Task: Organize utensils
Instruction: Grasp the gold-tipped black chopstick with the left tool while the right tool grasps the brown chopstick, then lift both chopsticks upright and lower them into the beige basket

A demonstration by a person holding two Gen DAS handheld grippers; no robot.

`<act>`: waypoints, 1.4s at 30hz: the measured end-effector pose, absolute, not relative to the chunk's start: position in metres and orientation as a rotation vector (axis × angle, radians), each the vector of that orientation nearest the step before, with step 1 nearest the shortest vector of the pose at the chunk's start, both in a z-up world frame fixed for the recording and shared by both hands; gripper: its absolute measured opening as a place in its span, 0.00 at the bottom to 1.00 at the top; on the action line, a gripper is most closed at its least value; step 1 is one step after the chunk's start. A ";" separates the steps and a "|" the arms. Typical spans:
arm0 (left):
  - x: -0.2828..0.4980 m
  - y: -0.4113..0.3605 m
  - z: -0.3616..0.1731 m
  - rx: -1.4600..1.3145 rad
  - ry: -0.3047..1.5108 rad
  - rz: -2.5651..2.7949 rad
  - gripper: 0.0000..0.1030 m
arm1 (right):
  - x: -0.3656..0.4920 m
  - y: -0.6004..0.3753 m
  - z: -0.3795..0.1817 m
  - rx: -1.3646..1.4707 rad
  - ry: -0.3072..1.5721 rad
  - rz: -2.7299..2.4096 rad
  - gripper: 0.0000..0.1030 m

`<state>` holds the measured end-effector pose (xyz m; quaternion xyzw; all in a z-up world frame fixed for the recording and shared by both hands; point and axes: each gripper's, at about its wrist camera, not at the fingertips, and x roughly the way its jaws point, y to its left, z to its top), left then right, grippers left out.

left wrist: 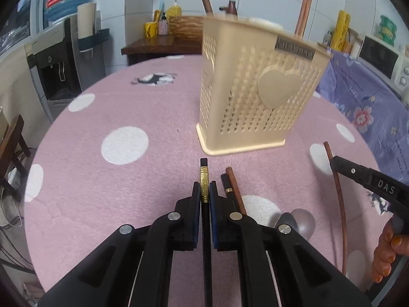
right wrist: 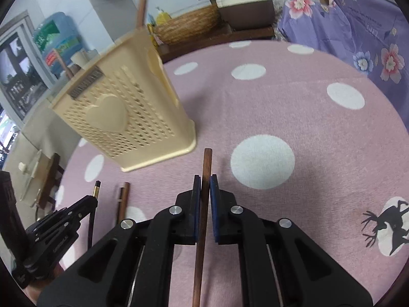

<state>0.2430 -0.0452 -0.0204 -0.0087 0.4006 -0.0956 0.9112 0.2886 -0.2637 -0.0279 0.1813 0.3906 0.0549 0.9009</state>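
Note:
My left gripper (left wrist: 204,188) is shut on a black chopstick with a gold band (left wrist: 204,179), whose end pokes out past the pads. My right gripper (right wrist: 205,181) is shut on a brown wooden chopstick (right wrist: 206,161); the left wrist view shows that brown chopstick (left wrist: 338,199) in the right gripper (left wrist: 332,162) at the right edge. A cream perforated utensil holder (left wrist: 255,92) with a heart on its side stands on the pink dotted tablecloth (left wrist: 102,179) just beyond both grippers, with chopsticks (left wrist: 303,16) standing in it. A black and a brown chopstick (left wrist: 234,186) lie on the cloth between the grippers.
A metal spoon (left wrist: 301,221) lies on the cloth to the right of my left gripper. A person's fingers (left wrist: 386,253) hold the right gripper. A purple flowered cloth (right wrist: 358,25) covers furniture beyond the table. A woven basket (right wrist: 189,25) sits on a wooden side table behind.

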 end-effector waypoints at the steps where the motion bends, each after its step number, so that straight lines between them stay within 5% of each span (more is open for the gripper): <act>1: 0.240 -0.042 -0.013 -0.030 0.808 -0.199 0.08 | 0.285 -0.265 -0.021 0.381 0.790 0.125 0.08; 16: 0.193 -0.005 0.089 -0.093 0.511 -0.204 0.08 | 0.216 -0.292 0.098 0.320 0.494 0.233 0.08; 42: 0.205 -0.003 0.121 -0.111 0.458 -0.252 0.08 | 0.227 -0.275 0.142 0.206 0.455 0.272 0.07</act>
